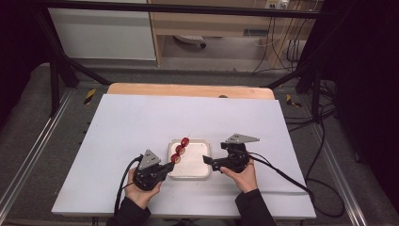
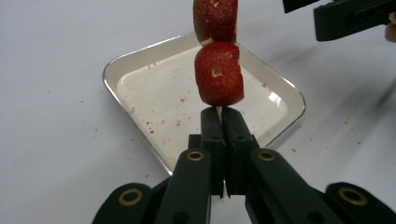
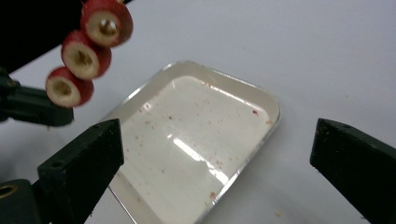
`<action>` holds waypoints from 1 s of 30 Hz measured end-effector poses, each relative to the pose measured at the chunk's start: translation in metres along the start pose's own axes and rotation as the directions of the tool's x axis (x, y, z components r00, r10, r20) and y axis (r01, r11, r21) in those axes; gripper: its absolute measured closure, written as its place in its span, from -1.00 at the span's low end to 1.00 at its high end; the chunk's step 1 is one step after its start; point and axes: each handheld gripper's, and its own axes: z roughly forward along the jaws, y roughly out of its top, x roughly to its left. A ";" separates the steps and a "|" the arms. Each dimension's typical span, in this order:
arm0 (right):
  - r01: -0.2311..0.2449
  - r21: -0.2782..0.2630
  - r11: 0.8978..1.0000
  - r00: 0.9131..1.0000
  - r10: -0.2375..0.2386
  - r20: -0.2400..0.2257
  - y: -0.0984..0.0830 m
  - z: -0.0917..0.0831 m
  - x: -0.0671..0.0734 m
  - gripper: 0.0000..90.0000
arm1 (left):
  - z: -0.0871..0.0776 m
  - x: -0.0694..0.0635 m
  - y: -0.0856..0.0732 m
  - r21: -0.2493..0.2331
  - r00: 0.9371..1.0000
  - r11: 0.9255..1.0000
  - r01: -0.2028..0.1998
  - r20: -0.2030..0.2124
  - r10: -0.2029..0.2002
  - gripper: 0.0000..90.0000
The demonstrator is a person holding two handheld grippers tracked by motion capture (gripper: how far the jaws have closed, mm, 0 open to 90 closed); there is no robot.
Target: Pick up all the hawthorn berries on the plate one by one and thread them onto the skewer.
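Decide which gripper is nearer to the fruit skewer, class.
Left. The left gripper is shut on the skewer stick just below the lowest fruit piece. The right gripper stands open beside it, apart, over the tray.

three red fruit slices sit threaded on one thin wooden skewer. one white square tray lies on one white table. two hand-held grippers, a left gripper and a right gripper, are present.
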 end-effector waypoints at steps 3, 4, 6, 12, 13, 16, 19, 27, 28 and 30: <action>0.031 0.050 0.998 0.999 -0.032 0.013 -0.008 -0.002 -0.005 -0.99 | -0.002 0.004 0.001 0.015 1.000 1.000 -0.013 -0.002 0.013 0.97; 0.045 0.067 0.997 0.999 -0.046 0.016 -0.010 -0.003 -0.007 -0.99 | -0.003 0.006 0.002 0.018 1.000 1.000 -0.015 -0.001 0.015 0.97; 0.059 0.093 0.994 0.997 -0.063 0.034 -0.016 -0.005 -0.010 -0.98 | -0.004 0.008 0.004 0.029 1.000 0.999 -0.021 0.001 0.021 0.97; 0.083 0.129 0.988 0.996 -0.087 0.027 -0.033 -0.019 -0.024 -0.98 | -0.005 0.014 0.012 0.071 0.999 0.996 -0.049 -0.001 0.049 0.96; 0.082 0.128 0.988 0.996 -0.087 0.030 -0.036 -0.022 -0.027 -0.98 | -0.005 0.015 0.014 0.080 0.999 0.995 -0.053 0.003 0.053 0.97; 0.078 0.129 0.989 0.996 -0.083 0.031 -0.043 -0.031 -0.035 -0.99 | -0.001 0.017 0.020 0.104 0.998 0.993 -0.062 0.009 0.061 0.97; 0.074 0.134 0.988 0.996 -0.080 0.041 -0.050 -0.040 -0.041 -0.99 | 0.005 0.017 0.026 0.130 0.997 0.988 -0.079 0.016 0.078 0.97; 0.065 0.122 0.990 0.996 -0.072 0.049 -0.061 -0.054 -0.050 -0.99 | 0.027 0.016 0.036 0.199 0.995 0.975 -0.100 0.029 0.096 0.97; 0.065 0.122 0.990 0.996 -0.072 0.049 -0.062 -0.055 -0.050 -0.99 | 0.030 0.015 0.037 0.204 0.995 0.974 -0.101 0.027 0.097 0.96; 0.062 0.127 0.990 0.996 -0.069 0.052 -0.063 -0.056 -0.051 -0.98 | 0.035 0.015 0.039 0.223 0.995 0.970 -0.100 0.027 0.096 0.97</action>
